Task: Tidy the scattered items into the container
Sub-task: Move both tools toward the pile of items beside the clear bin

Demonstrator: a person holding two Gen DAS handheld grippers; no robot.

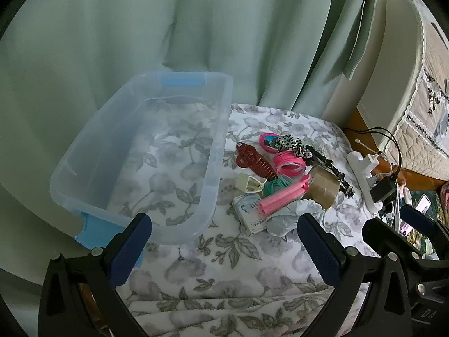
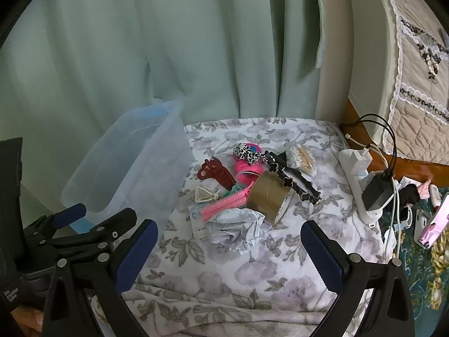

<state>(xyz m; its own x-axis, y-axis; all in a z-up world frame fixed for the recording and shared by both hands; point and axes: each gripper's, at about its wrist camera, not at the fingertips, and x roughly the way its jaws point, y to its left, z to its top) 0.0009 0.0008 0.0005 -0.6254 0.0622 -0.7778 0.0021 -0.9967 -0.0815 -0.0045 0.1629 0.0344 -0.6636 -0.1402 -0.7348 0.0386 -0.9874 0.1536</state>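
Translucent blue-handled plastic bin [image 1: 140, 151] shows no items inside. Right of the bin, a heap of hair clips, pink rollers and tape roll [image 2: 247, 185] lies ahead of the right gripper [image 2: 228, 237]; the left gripper [image 1: 224, 231] is offset binward. Both gape wide, holding nothing.

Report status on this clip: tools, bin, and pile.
Left tool open, empty. Right tool open, empty. Clear bin holds nothing, items pile untouched on floral blanket beside it. Nothing blocking the pile.
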